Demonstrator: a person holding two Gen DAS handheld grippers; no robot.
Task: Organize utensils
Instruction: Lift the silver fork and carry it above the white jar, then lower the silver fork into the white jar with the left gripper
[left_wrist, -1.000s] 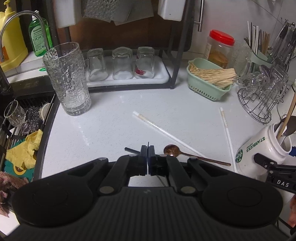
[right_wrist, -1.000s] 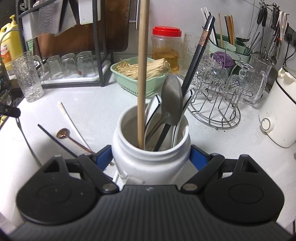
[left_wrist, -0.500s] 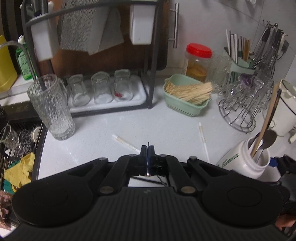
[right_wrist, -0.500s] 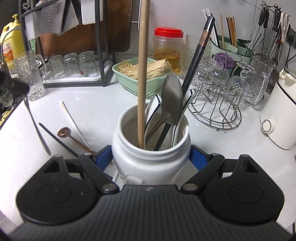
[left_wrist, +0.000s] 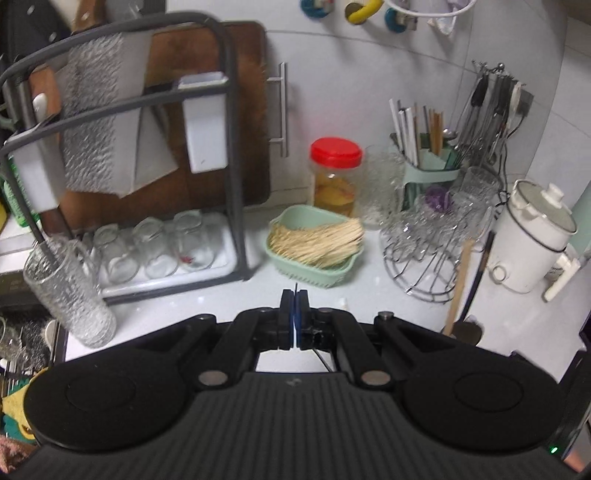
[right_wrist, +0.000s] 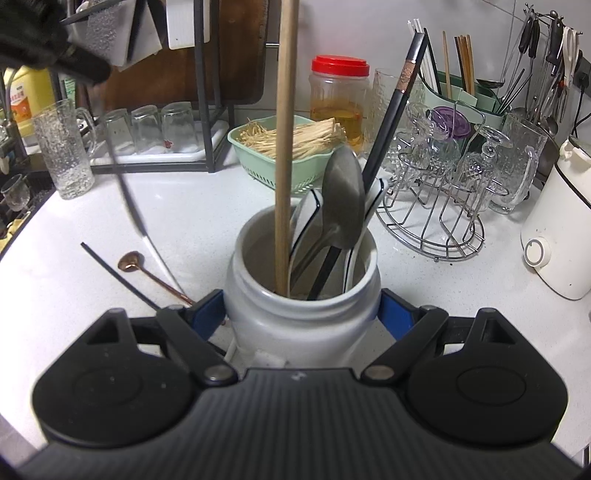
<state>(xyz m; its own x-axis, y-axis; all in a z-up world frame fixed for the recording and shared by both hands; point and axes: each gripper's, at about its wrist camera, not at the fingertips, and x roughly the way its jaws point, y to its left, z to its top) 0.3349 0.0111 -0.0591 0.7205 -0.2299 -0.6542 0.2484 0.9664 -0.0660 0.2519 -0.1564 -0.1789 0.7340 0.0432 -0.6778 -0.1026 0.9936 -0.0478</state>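
Left wrist view: left gripper (left_wrist: 294, 309) has its jaws pressed together on a thin dark chopstick (left_wrist: 296, 287), of which only a sliver pokes out above the pads and a dark line trails below them; the pinch is near one end. Blurred beyond are the green basket of sticks (left_wrist: 314, 253) and the wire glass rack (left_wrist: 424, 258). Right wrist view: right gripper (right_wrist: 301, 314) has its blue pads spread wide and clamped on the sides of the white ceramic jar (right_wrist: 301, 325), which stands on the white counter (right_wrist: 192, 206) and holds a wooden handle, a metal spoon (right_wrist: 341, 201) and black-and-white spoons. The same chopstick (right_wrist: 127, 199) hangs slanted and blurred above the counter at left, well apart from the jar mouth. On the counter lie a second black chopstick (right_wrist: 114, 273) and a copper spoon (right_wrist: 147, 273). Judgement: chopstick is light, stiff and smooth, so an end pinch lets it swing or slip; the jar is heavy, breakable and glazed, best gripped across its body as now.
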